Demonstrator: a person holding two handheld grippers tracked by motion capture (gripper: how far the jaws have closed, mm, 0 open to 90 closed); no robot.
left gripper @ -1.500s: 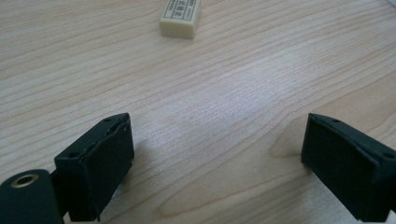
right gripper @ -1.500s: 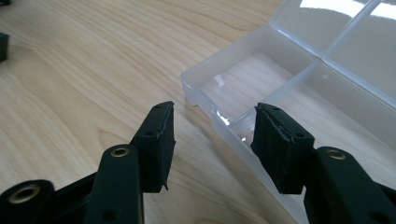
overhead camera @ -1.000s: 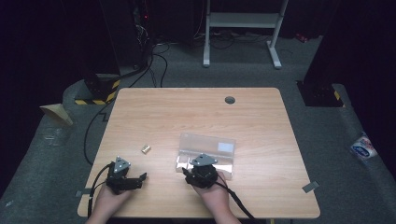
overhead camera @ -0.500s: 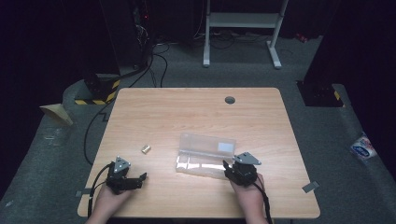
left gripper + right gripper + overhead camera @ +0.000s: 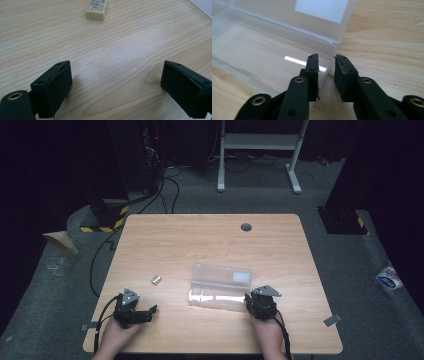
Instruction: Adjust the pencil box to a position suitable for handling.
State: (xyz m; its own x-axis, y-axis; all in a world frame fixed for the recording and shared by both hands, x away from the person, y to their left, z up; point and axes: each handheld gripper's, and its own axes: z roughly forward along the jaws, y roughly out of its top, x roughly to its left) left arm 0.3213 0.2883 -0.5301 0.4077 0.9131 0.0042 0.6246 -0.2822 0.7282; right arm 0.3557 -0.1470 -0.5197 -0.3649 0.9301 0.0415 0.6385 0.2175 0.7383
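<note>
Clear plastic box (image 5: 220, 287) long axis across table, right tongs (image 5: 326, 65) apparently pinching its end wall

The bench (image 5: 210, 245) has a light wood top with soft rounded corners. A small round dark hole (image 5: 245, 227) sits near its far edge. Bright light falls on the near part of the wood, and the room around it is very dark. The floor (image 5: 345, 270) is grey carpet. Past the far edge stands a white metal frame (image 5: 260, 150) with two feet on the floor. Black cables (image 5: 170, 180) lie on the carpet near the far left corner. A block with yellow and black stripes (image 5: 105, 217) sits there too. A blue and white packet (image 5: 389, 279) lies on the floor off the right edge.
</note>
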